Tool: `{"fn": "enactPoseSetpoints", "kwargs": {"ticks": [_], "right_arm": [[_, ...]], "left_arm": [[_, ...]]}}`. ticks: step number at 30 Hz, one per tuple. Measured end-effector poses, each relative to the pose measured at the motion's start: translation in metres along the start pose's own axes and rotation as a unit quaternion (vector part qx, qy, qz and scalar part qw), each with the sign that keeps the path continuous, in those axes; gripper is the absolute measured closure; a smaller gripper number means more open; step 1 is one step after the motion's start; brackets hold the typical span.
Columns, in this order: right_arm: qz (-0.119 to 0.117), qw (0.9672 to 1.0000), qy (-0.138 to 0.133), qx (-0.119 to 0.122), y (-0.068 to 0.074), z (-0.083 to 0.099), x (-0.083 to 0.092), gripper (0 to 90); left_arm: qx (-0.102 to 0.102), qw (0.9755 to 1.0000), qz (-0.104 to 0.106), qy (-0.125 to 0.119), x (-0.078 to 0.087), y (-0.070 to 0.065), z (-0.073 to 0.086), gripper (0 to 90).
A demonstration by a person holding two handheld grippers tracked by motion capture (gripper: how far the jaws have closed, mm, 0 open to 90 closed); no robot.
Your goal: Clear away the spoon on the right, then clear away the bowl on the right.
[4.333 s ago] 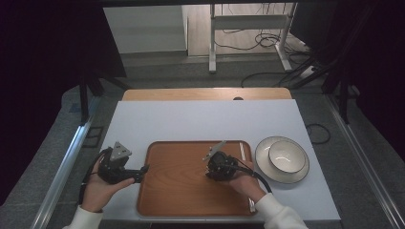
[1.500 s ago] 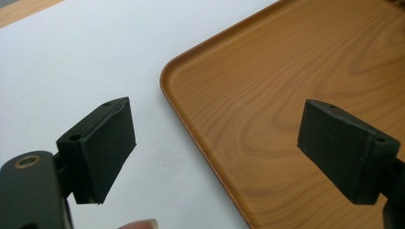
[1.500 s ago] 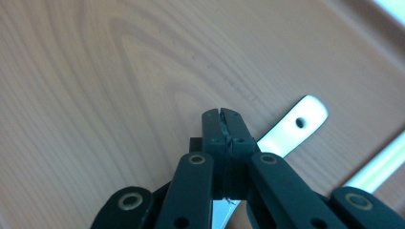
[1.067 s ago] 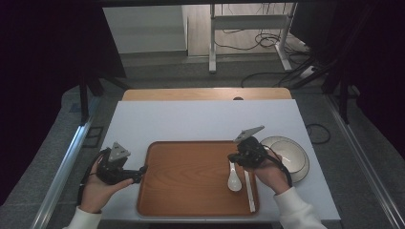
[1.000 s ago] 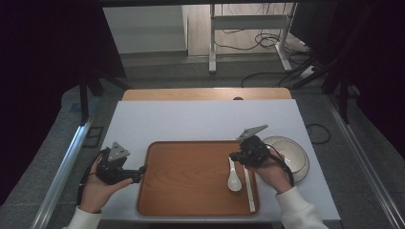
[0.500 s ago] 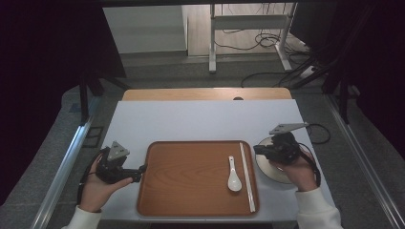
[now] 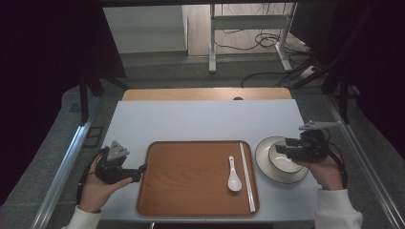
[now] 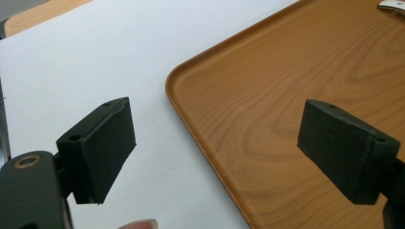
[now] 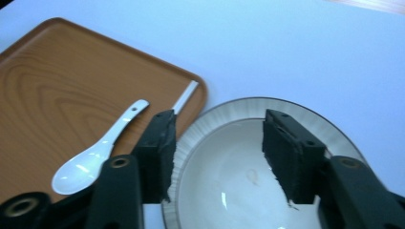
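So far the spoon (image 7: 233, 174) and chopsticks (image 7: 247, 175) lie at the tray's (image 7: 191, 181) right side. The right hand-held gripper (image 7: 282, 149), whose jaws have just been opening and hold nothing, hovers over the bowl (image 7: 282, 162) right of the tray; moving it looks left. The left hand-held gripper (image 7: 139, 172) rests with jaws apart at the tray's left edge.

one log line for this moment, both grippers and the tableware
right gripper: jaws just opened, empty, over bowl | left gripper: open at tray edge | spoon, chopsticks: on tray
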State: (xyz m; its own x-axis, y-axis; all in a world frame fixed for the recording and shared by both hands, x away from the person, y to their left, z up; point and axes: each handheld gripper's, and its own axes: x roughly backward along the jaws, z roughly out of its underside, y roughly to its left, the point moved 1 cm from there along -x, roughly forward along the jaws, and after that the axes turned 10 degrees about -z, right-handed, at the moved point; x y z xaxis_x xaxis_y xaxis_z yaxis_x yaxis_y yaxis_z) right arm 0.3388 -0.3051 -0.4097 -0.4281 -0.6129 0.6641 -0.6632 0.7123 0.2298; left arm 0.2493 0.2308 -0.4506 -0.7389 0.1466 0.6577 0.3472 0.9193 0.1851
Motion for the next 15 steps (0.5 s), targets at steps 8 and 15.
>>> {"fn": "enactPoseSetpoints", "kwargs": {"ticks": [8, 15], "right_arm": [[0.018, 0.9997, 0.01, -0.013, -0.014, 0.004, 0.006, 40.8], [0.036, 0.999, 0.011, -0.026, -0.024, 0.007, 0.012, 40.7]], "left_arm": [[0.001, 1.0, -0.002, -0.003, 0.003, 0.001, 0.0, 12.3], [-0.001, 1.0, -0.001, 0.001, 0.001, 0.0, 0.0, 12.3]]}}
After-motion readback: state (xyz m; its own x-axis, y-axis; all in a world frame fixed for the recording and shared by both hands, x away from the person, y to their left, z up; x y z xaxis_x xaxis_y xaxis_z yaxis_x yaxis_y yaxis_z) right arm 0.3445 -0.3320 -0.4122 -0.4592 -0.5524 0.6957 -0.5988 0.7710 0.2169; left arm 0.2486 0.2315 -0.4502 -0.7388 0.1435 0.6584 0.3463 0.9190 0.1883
